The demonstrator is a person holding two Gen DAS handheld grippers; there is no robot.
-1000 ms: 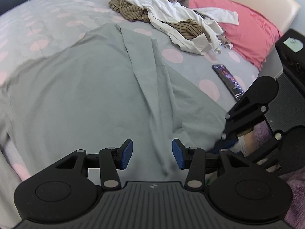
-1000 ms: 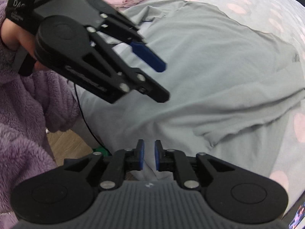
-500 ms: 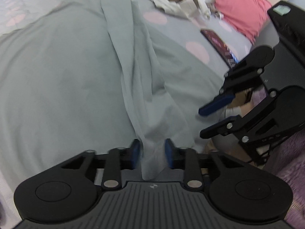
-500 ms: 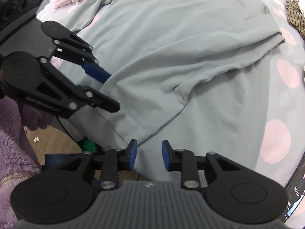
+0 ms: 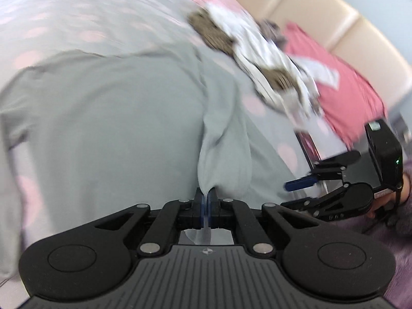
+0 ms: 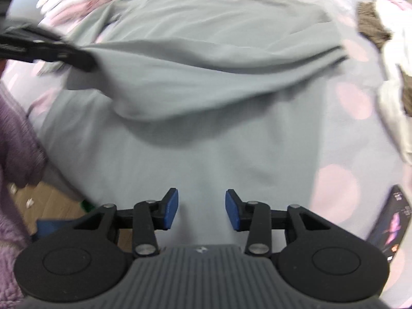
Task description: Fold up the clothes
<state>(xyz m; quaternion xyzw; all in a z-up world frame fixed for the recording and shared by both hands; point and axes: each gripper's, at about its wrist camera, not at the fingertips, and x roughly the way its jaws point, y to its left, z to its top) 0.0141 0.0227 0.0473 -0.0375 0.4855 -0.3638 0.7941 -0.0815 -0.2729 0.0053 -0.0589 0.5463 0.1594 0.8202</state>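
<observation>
A large grey garment (image 5: 108, 118) lies spread over the bed. My left gripper (image 5: 205, 200) is shut on a fold of its near edge, and the cloth rises from the blue pads in a bunched ridge. In the right wrist view the same grey garment (image 6: 206, 82) shows a lifted flap drawn toward the left gripper (image 6: 85, 60) at the left edge. My right gripper (image 6: 201, 209) is open above flat grey cloth near the bed's edge, with nothing between its fingers. It also appears as the right gripper (image 5: 316, 182) at the right of the left wrist view.
A heap of white and brown striped clothes (image 5: 257, 59) lies beyond the garment, beside a pink pillow (image 5: 342, 85) and a beige headboard (image 5: 322, 13). A phone (image 6: 391, 221) rests on the spotted sheet. A purple fleecy sleeve (image 6: 15, 139) and wooden floor (image 6: 51, 203) are at left.
My left gripper has shut on the garment's edge and lifted it into a ridge. My right gripper has opened wider and moved over the cloth. Both views are blurred by motion.
</observation>
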